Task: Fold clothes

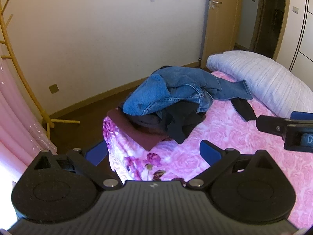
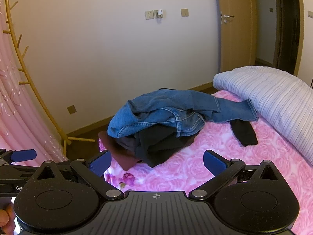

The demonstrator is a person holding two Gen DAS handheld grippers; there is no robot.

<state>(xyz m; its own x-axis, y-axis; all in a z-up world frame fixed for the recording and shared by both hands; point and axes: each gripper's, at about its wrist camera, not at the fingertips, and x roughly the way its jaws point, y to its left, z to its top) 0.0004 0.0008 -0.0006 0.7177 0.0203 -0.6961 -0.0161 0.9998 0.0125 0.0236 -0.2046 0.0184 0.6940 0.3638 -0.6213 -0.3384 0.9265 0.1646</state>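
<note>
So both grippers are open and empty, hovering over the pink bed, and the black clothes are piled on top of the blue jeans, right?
Nearly. The stacking is reversed: the blue jeans lie on top of the black clothes, as the right wrist view shows. The rest holds: the left gripper and right gripper are open and empty over the pink bed.
</note>
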